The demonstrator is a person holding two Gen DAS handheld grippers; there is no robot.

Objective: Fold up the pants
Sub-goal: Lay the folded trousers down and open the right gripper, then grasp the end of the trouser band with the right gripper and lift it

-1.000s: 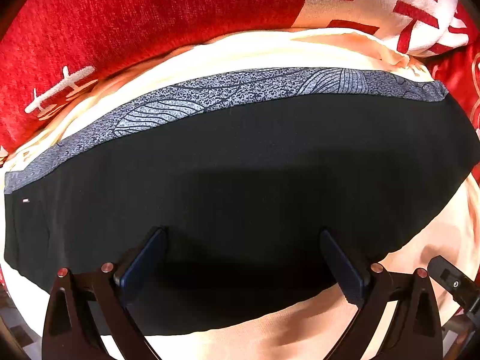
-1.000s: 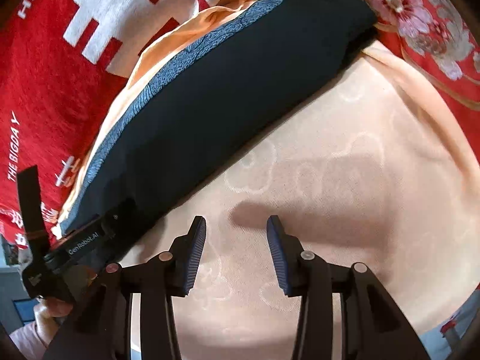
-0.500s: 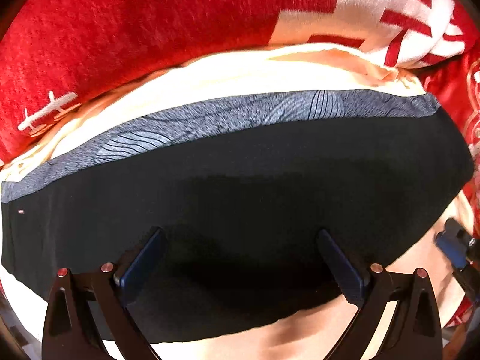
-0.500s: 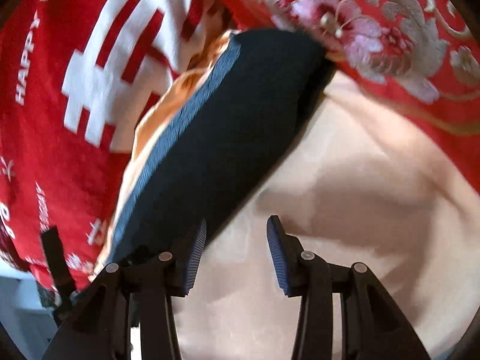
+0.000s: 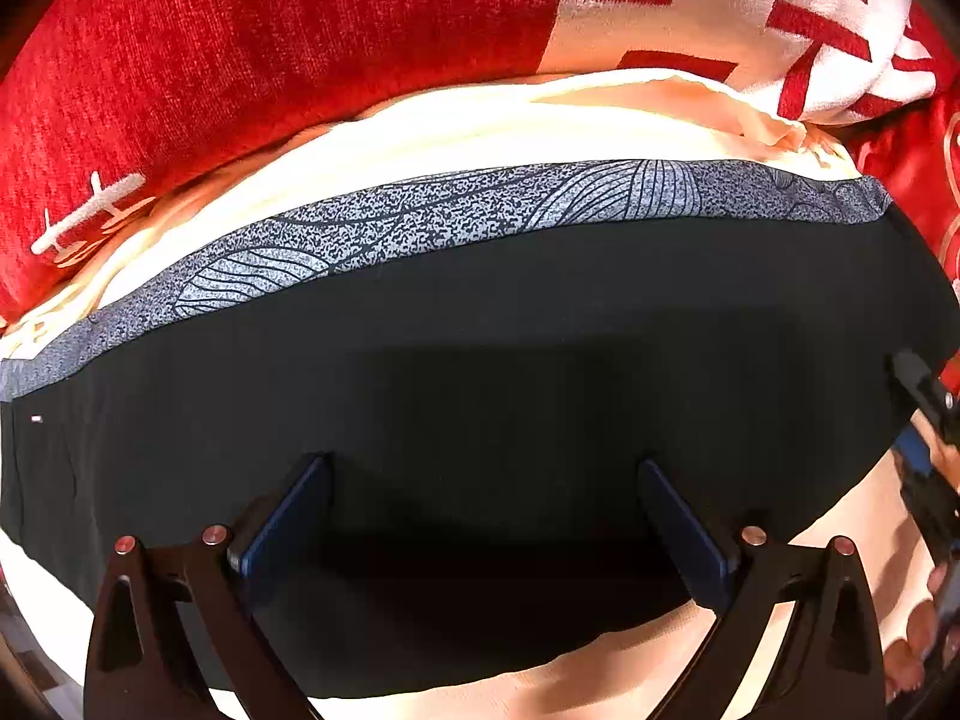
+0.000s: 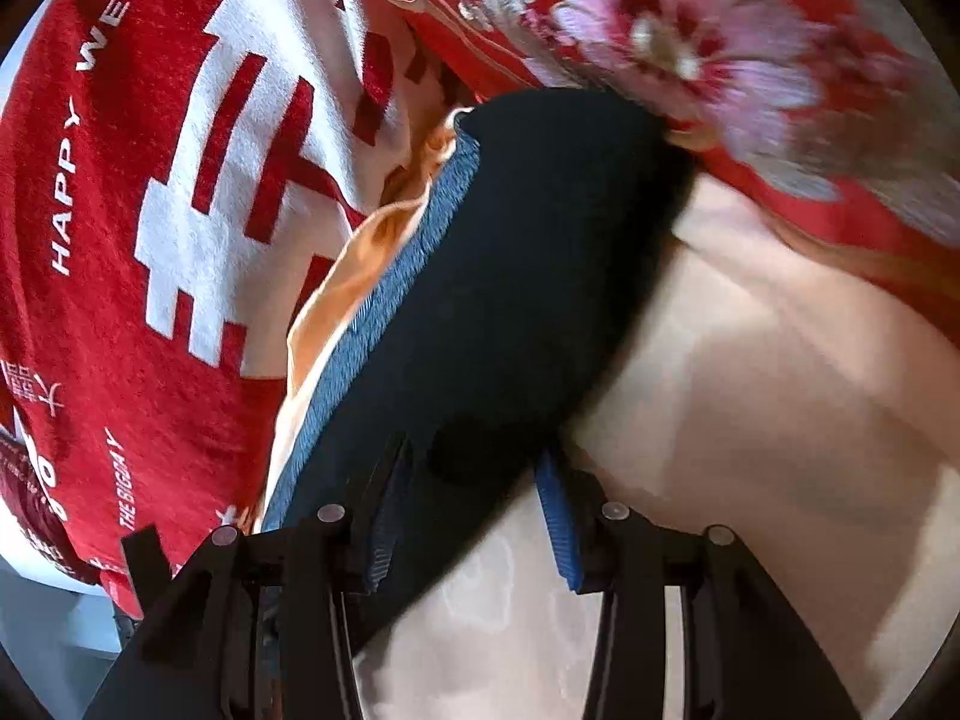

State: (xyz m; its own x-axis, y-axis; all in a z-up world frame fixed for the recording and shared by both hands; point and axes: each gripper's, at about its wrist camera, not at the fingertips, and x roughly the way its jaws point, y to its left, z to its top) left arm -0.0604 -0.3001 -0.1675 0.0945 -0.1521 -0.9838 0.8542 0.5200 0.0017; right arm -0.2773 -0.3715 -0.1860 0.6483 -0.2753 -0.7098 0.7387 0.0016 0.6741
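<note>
Folded black pants [image 5: 480,324] with a grey patterned waistband [image 5: 456,222] lie across a peach sheet [image 5: 600,672]. My left gripper [image 5: 483,516] hangs over the near half of the pants, pointing down. It is open wide with nothing gripped. In the right wrist view the pants [image 6: 510,300] run up and away. My right gripper [image 6: 474,480] is open, and its blue pads straddle the pants' near edge without pressing it. The right gripper [image 5: 924,420] also shows at the left wrist view's right edge, by the pants' end.
A red cushion with white characters [image 5: 270,60] lies behind the waistband and fills the left of the right wrist view [image 6: 150,210]. A red floral quilt [image 6: 720,60] borders the pants' far end. Peach sheet [image 6: 750,420] spreads right of the pants. A person's fingertips [image 5: 912,648] hold the right tool.
My right gripper has swung left from the bare sheet onto the pants' edge, which now lies between its fingers. The left gripper drifted a little over the pants and stayed open.
</note>
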